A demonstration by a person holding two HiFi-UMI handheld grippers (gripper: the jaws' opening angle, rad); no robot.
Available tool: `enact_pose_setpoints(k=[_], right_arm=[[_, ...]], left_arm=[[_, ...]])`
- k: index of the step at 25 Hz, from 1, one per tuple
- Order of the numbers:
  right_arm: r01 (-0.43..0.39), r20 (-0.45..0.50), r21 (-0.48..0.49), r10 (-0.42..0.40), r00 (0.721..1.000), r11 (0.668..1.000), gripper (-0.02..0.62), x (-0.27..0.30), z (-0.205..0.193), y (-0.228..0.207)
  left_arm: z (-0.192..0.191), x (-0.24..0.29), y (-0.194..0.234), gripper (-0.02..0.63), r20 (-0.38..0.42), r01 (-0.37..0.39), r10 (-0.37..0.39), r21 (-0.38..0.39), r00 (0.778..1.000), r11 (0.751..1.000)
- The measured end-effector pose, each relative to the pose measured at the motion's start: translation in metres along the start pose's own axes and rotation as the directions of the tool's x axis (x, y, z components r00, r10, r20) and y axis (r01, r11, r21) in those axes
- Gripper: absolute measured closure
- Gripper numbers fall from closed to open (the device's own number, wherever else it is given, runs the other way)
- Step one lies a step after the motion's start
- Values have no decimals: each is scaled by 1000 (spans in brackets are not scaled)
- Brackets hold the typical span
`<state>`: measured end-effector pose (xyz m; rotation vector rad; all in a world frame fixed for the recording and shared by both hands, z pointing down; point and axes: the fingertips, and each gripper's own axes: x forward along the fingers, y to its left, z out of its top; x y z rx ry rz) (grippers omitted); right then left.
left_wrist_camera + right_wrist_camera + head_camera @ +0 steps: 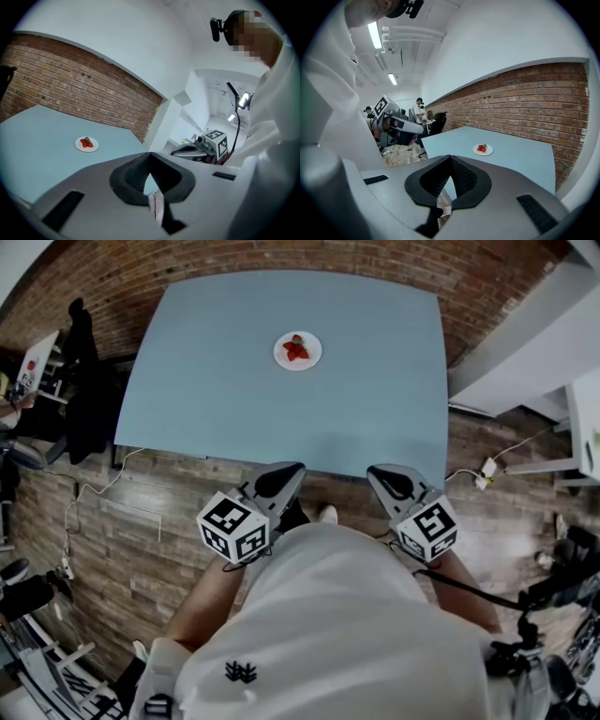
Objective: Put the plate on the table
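Observation:
A small white plate (297, 351) with red strawberries sits on the light blue table (234, 399), toward its far side. The plate (86, 144) lies far ahead in the left gripper view, and the right gripper view shows the plate (483, 149) equally distant. Both grippers are held close to the person's body, short of the table's near edge. The left gripper (285, 472) has its jaws shut with nothing between them, tips meeting (150, 155). The right gripper (382, 474) is also shut and empty (450, 159).
A brick wall (281, 259) runs behind the table. A chair draped with dark clothing (84, 381) stands at the table's left. White furniture (553, 324) stands to the right, and cables (487, 470) lie on the wooden floor. People stand far back (419, 110).

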<state>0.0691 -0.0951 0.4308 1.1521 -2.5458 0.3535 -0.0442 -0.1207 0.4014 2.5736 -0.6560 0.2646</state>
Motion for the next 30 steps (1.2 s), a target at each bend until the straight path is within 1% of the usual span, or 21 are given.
enact_pose_setpoints(k=[5,9,14,24,30], right_arm=[[4,-6,-3,-4,1000,1000,589,-2,-4,0],[0,-12,-18,0,1000,1000,589,0,-4,6],[1,-14,-12,-2,1000,1000,589,3,-5,11],[13,-29,1,-13,999,1000,589,13,-7,6],[19,-36,-6,-20,999,1000,589,31,1,-5]], left_arm=[[-4,0,4,606,3,-5,5,-28,1000,1000],[-10,-1,7,606,-7,-11,11,-33,1000,999],[-15,-4,17,606,-11,-25,24,-52,1000,998],[-18,0,43,606,-33,-49,46,-72,998,996],[-12,5,72,606,-46,-62,58,-81,997,995]])
